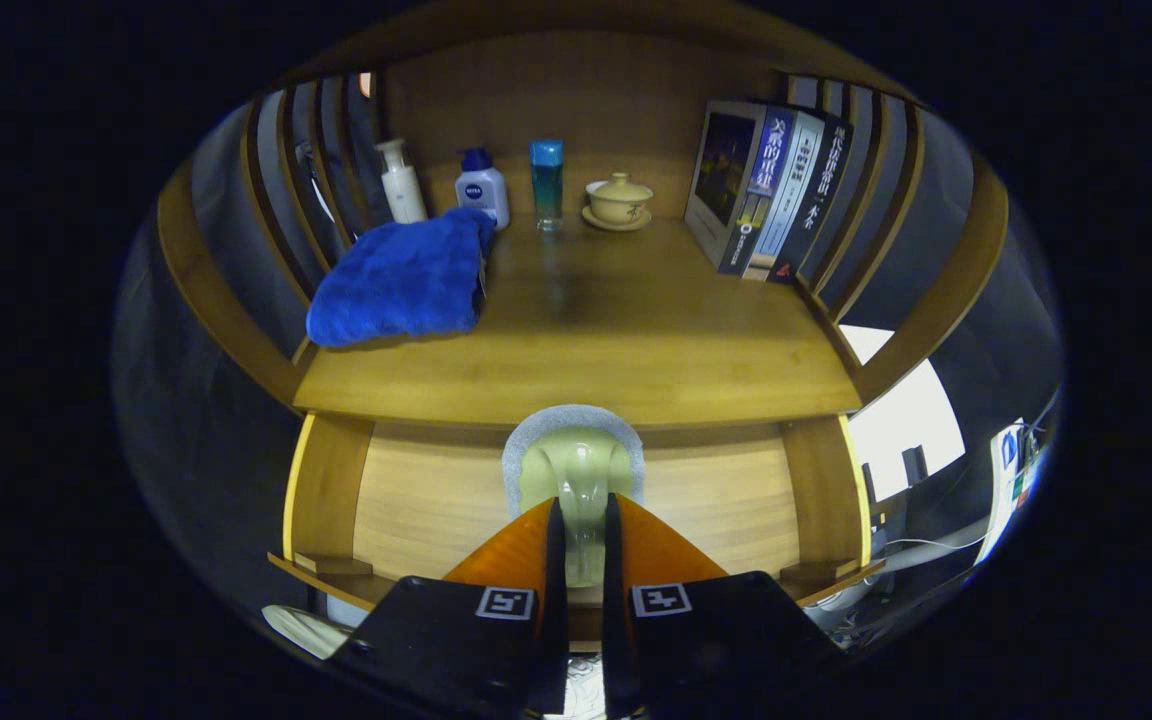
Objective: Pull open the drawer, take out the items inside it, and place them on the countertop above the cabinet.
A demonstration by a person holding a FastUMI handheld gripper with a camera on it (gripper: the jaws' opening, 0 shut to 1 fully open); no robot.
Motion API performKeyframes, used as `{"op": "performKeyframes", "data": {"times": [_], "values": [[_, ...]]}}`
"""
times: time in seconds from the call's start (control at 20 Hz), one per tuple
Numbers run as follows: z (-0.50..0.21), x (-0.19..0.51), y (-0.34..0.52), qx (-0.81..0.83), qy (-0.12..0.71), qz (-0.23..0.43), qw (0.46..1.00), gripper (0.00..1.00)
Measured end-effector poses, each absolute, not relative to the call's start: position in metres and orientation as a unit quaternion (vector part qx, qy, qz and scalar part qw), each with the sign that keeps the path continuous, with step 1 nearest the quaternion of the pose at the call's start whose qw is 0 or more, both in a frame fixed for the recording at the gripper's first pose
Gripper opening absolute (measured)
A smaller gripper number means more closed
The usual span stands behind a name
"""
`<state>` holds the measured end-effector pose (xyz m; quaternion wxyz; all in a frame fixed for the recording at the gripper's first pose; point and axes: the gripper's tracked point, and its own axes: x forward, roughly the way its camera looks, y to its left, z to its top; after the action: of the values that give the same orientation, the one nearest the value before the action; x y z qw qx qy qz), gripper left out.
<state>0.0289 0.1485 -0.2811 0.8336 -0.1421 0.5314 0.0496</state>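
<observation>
The gripper is clenched on the pale green, curved drawer handle, one finger pressing each side of its narrow stem, which runs down between them. That handle sits on a grey felt-like backing pad fixed at the middle of the light wooden drawer front, just under the near edge of the wooden countertop. Darker wooden posts flank the drawer front to left and right. No gap into the drawer can be seen, so whether it has started to slide out cannot be told, and nothing of its contents is in view. By this reckoning the task is at its first step: the grasp is made, while the pull, the lifting out of the items and their placing on the countertop are all left to do. The countertop has a bare stretch in its middle and near part that looks suited to receiving them. At its far left lies a folded blue towel; along the back stand a white pump bottle, a white lotion bottle with a blue cap, a blue-green clear bottle and a cream lidded teacup on a saucer. At the far right several books lean together.
</observation>
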Motion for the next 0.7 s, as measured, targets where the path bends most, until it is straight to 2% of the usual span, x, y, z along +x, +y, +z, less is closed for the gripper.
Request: {"op": "performKeyframes", "data": {"times": [0.35,0.7], "values": [[-0.244,0.062,0.176,-0.158,0.509,0.057,0.844,0.22],[-0.263,0.1,0.179,-0.151,0.521,0.045,0.839,0.22]]}}
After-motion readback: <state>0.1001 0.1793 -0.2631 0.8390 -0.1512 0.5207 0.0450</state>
